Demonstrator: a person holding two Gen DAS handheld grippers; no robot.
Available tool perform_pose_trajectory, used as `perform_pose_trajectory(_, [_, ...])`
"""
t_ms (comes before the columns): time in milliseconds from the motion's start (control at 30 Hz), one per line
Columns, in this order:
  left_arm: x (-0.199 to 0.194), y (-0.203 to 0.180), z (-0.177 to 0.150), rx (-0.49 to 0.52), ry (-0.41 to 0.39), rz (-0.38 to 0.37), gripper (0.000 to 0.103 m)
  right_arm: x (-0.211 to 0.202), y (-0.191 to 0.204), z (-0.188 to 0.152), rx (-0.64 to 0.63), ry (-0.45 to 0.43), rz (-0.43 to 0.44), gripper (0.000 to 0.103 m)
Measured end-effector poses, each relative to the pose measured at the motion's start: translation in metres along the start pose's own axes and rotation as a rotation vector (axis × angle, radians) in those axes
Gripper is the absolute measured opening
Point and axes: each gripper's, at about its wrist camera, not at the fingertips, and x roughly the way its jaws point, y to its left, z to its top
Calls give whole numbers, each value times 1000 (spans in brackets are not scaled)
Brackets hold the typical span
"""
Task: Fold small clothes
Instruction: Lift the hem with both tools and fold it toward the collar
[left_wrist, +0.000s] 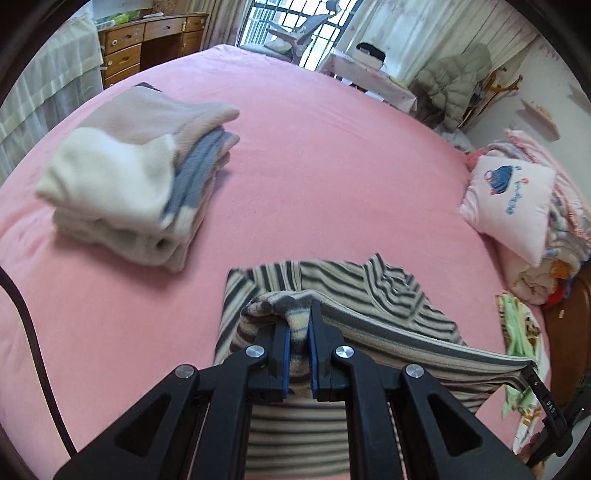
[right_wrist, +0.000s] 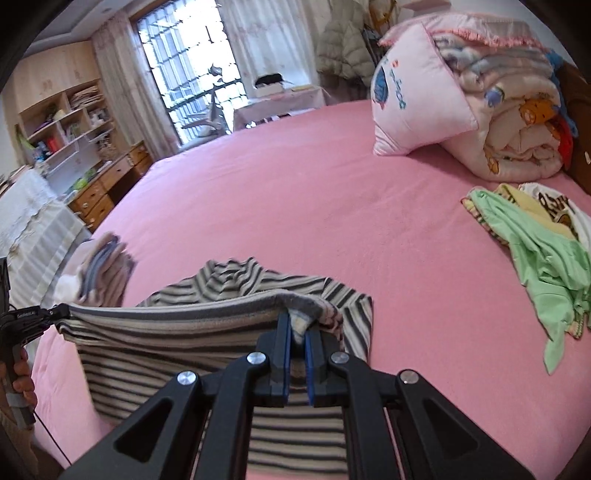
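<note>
Striped top (left_wrist: 388, 295) held up by its near edge over a pink bed (left_wrist: 314, 166), stretched between two black claws. The left claw (left_wrist: 298, 334) is clamped tight on a bunched fold of the grey-and-cream fabric, which shows between its blue pads. The right claw (right_wrist: 295, 332) is closed the same way on the other corner of that edge. Between the two, the hem runs taut, and cloth hangs down below it in front of each camera. The far part of the top, with its collar, lies rumpled on the sheet.

To the left on the bed sits a stack of folded clothes (left_wrist: 129, 184) in cream, beige and grey, well apart from the striped top. To the right lies a loose heap of unfolded clothes (right_wrist: 535, 251), green and yellow. Farther back on that side, a pink pillow (right_wrist: 417, 96) leans against a rolled quilt (right_wrist: 517, 129).

In the right wrist view, part of the person's hand (right_wrist: 22, 376) shows at the left edge, gripping the handle of the other tool. Motion blur softens the folded stack.
</note>
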Motion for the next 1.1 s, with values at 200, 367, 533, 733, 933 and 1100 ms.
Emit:
perform_pose_trajectory(200, [73, -7, 23, 9, 51, 57, 6, 71, -10, 13, 59, 67, -38, 6])
perform_pose_trajectory(367, [124, -2, 27, -9, 104, 97, 7, 120, -17, 15, 97, 126, -70, 6])
perform_pose_trajectory(533, [165, 9, 24, -61, 175, 139, 16, 151, -23, 11, 115, 172, -98, 6])
perform_pose_trajectory(733, [173, 7, 33, -72, 166, 118, 25, 169, -23, 17, 124, 215, -95, 7])
perform_pose_trajectory(933, [157, 2, 58, -91, 83, 123, 50, 173, -28, 36, 188, 223, -66, 9])
perform_pose_trajectory(1100, [138, 6, 73, -128, -12, 157, 68, 170, -26, 47, 209, 219, -45, 9])
